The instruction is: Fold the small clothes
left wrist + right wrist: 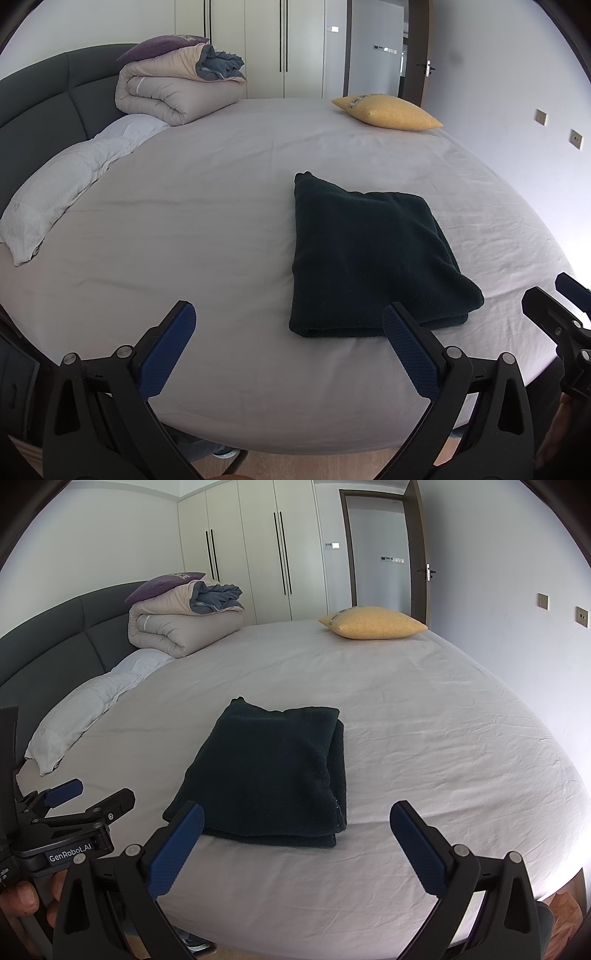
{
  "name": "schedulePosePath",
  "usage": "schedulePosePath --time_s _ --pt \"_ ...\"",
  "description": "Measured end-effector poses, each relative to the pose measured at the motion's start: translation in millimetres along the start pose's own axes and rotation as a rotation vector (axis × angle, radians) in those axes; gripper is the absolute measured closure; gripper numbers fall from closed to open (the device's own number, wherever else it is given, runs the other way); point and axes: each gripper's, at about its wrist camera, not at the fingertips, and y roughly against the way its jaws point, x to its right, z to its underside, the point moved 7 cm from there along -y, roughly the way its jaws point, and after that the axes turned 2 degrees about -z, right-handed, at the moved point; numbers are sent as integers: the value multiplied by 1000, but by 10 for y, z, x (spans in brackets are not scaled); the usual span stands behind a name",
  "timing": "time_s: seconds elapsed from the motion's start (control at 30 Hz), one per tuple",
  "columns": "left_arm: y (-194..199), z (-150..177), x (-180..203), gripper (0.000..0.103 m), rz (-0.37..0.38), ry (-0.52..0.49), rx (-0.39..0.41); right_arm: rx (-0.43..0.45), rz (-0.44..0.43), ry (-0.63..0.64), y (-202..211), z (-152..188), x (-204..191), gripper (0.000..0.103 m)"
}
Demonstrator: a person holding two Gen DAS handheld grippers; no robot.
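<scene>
The left tongs and right tongs both stand wide open, gripping nothing, above the near edge of the bed. The dark folded garment lies flat on the sheet just beyond them, its long axis running from the near edge toward the far side; what kind of garment it is cannot be made out. "GenRobot.AI" reads on the left tool in the right wrist view. A yellow cushion sits far back.

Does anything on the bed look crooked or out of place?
Little stands out. The dark folded garment lies flat on the bed sheet, but one back corner pokes out past the fold. Both grippers are open, holding nothing.
</scene>
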Motion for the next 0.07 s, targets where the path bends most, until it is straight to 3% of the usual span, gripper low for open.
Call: schedulePosePath --time_s 0.07 --pt "-13 -14 -9 0 3 1 -2 -1 -1 0 14 18 -9 0"
